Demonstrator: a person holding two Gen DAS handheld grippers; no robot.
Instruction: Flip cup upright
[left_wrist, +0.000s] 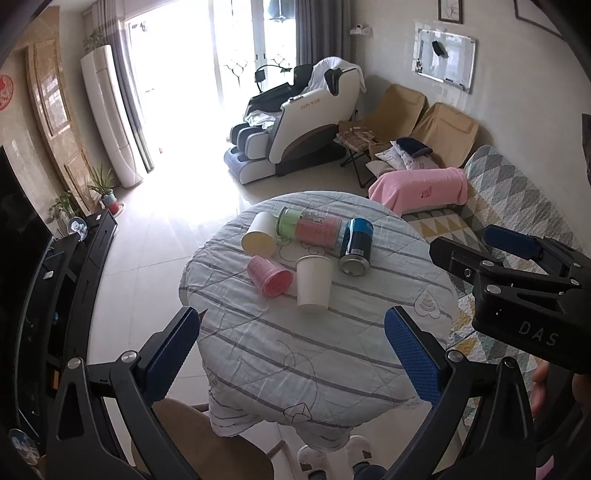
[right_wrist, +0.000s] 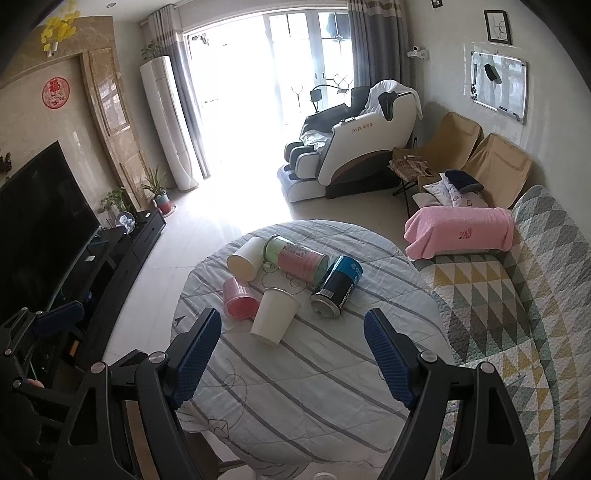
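A white paper cup (left_wrist: 314, 282) (right_wrist: 275, 315) stands upside down near the middle of the round table (left_wrist: 332, 362) (right_wrist: 295, 387). A pink plastic cup (left_wrist: 269, 277) (right_wrist: 239, 302) lies on its side to its left. A second white cup (left_wrist: 259, 238) (right_wrist: 243, 260) lies on its side further back. My left gripper (left_wrist: 291, 332) is open and empty, above the table's near side. My right gripper (right_wrist: 291, 336) is open and empty, also short of the cups; it shows at the right of the left wrist view (left_wrist: 517, 258).
A clear canister (left_wrist: 312, 229) (right_wrist: 295, 262) with green and pink contents and a blue can (left_wrist: 356, 245) (right_wrist: 338, 286) lie on their sides behind the cups. A sofa (right_wrist: 498, 295) with a pink blanket (left_wrist: 419, 188) stands to the right. A TV cabinet (right_wrist: 110, 251) stands to the left.
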